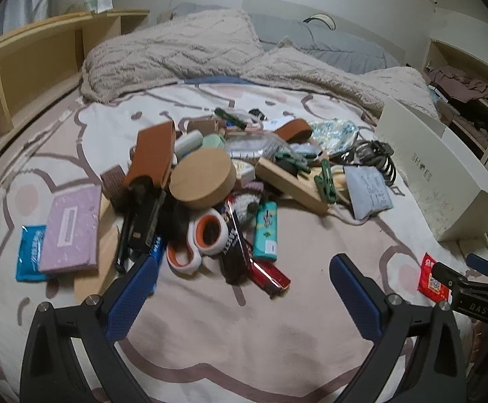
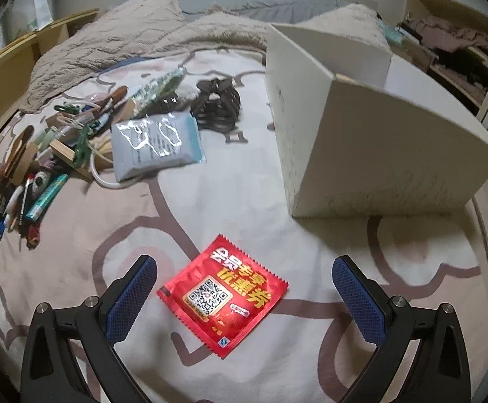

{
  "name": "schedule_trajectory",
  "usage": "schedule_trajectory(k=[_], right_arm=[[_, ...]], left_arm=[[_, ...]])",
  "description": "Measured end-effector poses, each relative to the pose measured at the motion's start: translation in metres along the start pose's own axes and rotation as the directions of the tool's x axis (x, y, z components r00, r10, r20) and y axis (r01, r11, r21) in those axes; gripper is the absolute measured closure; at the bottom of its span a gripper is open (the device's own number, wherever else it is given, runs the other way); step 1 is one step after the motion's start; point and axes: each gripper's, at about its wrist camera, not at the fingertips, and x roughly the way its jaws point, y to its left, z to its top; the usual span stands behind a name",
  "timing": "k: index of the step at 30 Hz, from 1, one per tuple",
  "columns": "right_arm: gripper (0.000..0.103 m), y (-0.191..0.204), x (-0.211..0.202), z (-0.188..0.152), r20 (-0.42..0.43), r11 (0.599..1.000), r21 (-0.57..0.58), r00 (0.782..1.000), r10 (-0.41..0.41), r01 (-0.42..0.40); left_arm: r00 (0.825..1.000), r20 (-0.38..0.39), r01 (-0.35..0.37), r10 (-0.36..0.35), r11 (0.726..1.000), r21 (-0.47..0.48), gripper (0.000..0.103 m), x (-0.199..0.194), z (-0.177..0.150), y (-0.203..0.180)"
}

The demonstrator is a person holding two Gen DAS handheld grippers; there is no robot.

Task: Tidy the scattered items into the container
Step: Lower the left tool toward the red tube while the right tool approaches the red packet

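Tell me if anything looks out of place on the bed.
Yes: the red sachet lies alone between the right claw's open fingers, well apart from the cluttered heap. The white box also sits tilted on the bedding.

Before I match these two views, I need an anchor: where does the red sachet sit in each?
Left wrist: red sachet at the far right edge, partly hidden by the right gripper.
Right wrist: red sachet low centre, between the open jaws.
Shared landmark: the white box beyond it.

Both wrist views look low across the bed [image 1: 230,336], sharing the box [image 2: 378,154].
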Motion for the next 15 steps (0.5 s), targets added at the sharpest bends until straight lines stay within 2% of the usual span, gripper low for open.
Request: schedule_trajectory(k=[11, 12, 14, 15], right_arm=[[0.0, -0.001, 0.015, -0.005, -0.052, 1.0, 0.017, 0.999, -0.002, 0.003], [0.0, 0.0, 0.016, -0.006, -0.056, 1.0, 0.017, 0.998, -0.004, 0.004], [0.0, 0.0, 0.017, -0.008, -0.059, 1.0, 0.016, 0.998, -0.006, 0.007], [0.0, 0.0, 0.017, -0.008, -0.059, 1.0, 0.016, 0.998, -0.006, 0.007]], left_arm=[[0.999, -0.037, 0.021, -0.023, 0.999, -0.045, 0.001, 0.019, -0.008, -0.001], [0.999, -0.035, 0.021, -0.023, 0.998, -0.051, 0.002, 0.021, -0.009, 0.0], [0.999, -0.035, 0.022, -0.024, 0.998, -0.063, 0.013, 0.023, -0.009, 0.001], [0.999, -0.038, 0.023, -0.026, 0.997, -0.07, 0.014, 0.026, -0.009, 0.001]])
